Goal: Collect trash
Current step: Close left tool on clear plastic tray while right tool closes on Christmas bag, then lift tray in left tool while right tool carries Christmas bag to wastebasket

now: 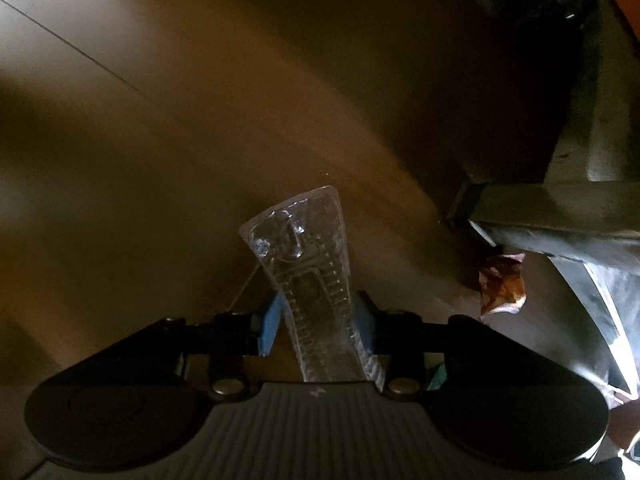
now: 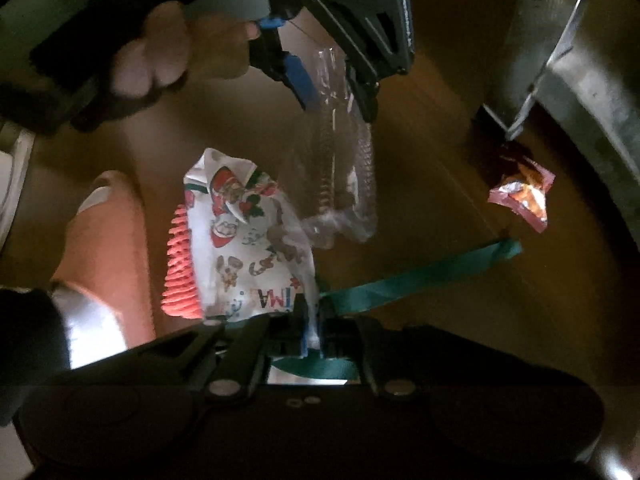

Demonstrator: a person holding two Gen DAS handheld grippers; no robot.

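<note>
Left wrist view
- Left gripper [image 1: 316, 320]: blue fingers [image 1: 268, 328] clenched on a clear plastic blister pack [image 1: 308, 264], gripped at mid-length so its far end sticks out over the brown floor [image 1: 160, 140].
- Crumpled snack wrapper [image 1: 502, 284]: lies loose on the floor to the right, just beside a metal frame [image 1: 540, 204]; trash not yet collected.

Right wrist view
- Right gripper [image 2: 314, 336]: fingers clenched tight on the lower edge of a printed paper wrapper [image 2: 248, 240], which has a red ridged piece [image 2: 182, 268] along its left side; pinching one edge lets the rest stand free.
- Green ribbon [image 2: 420, 272]: runs from the fingers out to the right; whether it is pinched too I cannot tell.
- Left gripper [image 2: 336, 96]: seen from outside, held by a hand [image 2: 160, 56], the blister pack [image 2: 344, 176] hanging below it, near the paper wrapper.
- Snack wrapper [image 2: 520, 196]: on the floor at right, well apart from both grippers, likely the next pickup.
- Person's foot [image 2: 104, 248]: at left.
</note>
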